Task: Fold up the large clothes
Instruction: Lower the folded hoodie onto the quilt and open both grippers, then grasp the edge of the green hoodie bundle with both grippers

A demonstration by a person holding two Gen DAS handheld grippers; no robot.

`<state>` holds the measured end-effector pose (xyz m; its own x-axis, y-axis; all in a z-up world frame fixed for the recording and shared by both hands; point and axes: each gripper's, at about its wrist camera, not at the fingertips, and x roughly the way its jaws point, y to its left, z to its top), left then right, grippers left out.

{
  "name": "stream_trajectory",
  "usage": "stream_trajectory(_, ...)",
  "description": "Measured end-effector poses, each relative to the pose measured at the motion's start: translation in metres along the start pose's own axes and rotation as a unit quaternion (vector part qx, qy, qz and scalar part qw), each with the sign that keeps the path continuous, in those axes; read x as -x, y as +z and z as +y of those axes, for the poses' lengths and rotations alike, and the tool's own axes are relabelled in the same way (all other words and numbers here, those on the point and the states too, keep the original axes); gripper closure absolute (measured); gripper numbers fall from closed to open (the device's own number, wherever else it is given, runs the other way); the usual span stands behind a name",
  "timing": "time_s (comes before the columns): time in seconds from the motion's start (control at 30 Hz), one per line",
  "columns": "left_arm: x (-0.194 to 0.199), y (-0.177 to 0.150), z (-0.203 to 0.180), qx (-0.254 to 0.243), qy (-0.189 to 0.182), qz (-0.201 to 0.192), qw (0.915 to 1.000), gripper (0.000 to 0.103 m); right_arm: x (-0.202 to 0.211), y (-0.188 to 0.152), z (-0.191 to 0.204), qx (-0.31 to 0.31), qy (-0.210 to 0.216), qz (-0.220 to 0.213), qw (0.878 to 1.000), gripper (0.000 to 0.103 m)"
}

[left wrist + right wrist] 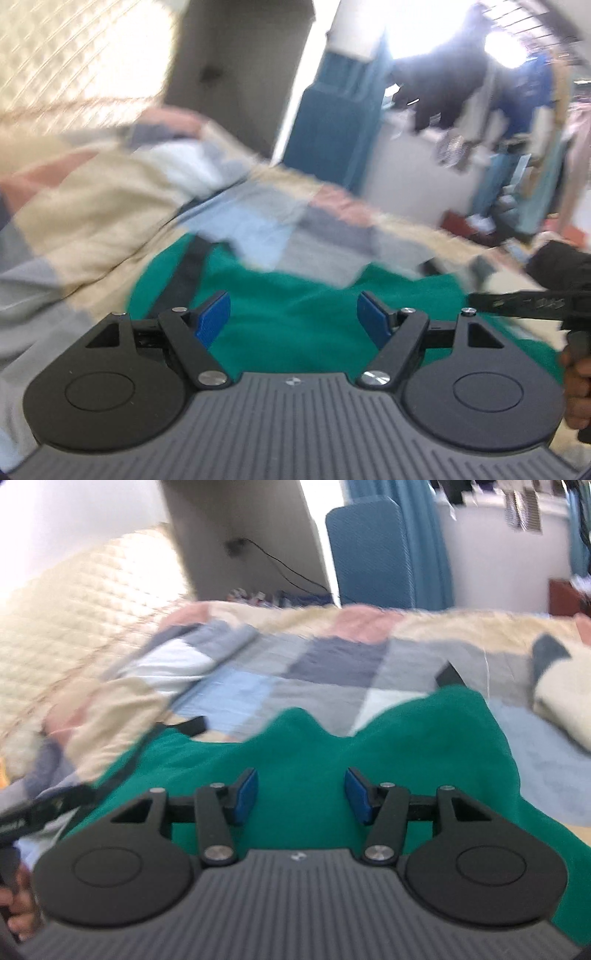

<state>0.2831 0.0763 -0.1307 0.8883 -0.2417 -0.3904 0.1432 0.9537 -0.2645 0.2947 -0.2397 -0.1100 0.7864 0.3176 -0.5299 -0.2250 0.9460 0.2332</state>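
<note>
Green garment (pixel 310 746) lies spread on the bed's quilt (pixel 303 672) (ready for folding), so your left gripper (pixel 293 319) and right gripper (pixel 301 794) hover over it, fingers spread and empty.

The left hand-held gripper (pixel 293 314) is showing a ribbed grey body between two round black housings, with a small logo at the top middle. Black link arms are pivoting on silver screws and carrying blue ribbed pads (pixel 214 314). The right hand-held gripper (pixel 301 792) is looking identical (grey ribs, black discs, silver screws), its blue pads (pixel 246 790) appearing equally textured despite blur.
</note>
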Motion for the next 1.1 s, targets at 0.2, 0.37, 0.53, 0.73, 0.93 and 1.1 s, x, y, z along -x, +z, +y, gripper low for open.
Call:
stream_trajectory(0.2,0.001,-0.009,-0.041,-0.041,-0.055,0.022,0.9974,0.024,0.018,-0.016,0.036,0.077,0.014,-0.002,0.997,0.057)
stream_trajectory(0.37,-0.029,-0.035,-0.045,-0.060,-0.046,0.095,0.9926,0.026,0.003,-0.025,0.039,0.087,0.017,0.031,0.996,0.057)
stream_trajectory(0.53,-0.045,-0.051,-0.051,-0.088,-0.029,0.124,0.9880,0.025,-0.017,-0.043,0.038,0.090,0.032,0.075,0.993,0.058)
stream_trajectory(0.73,-0.056,-0.055,-0.044,-0.076,-0.029,0.132,0.9878,0.025,-0.029,-0.047,0.037,0.078,0.038,0.084,0.993,0.058)
stream_trajectory(0.93,-0.047,-0.052,-0.044,-0.067,-0.030,0.121,0.9900,0.025,-0.023,-0.045,0.034,0.067,0.042,0.078,0.994,0.059)
stream_trajectory(1.1,-0.027,-0.039,-0.038,-0.015,-0.019,0.122,0.9922,0.024,0.000,-0.041,0.029,0.034,0.056,0.059,0.996,0.059)
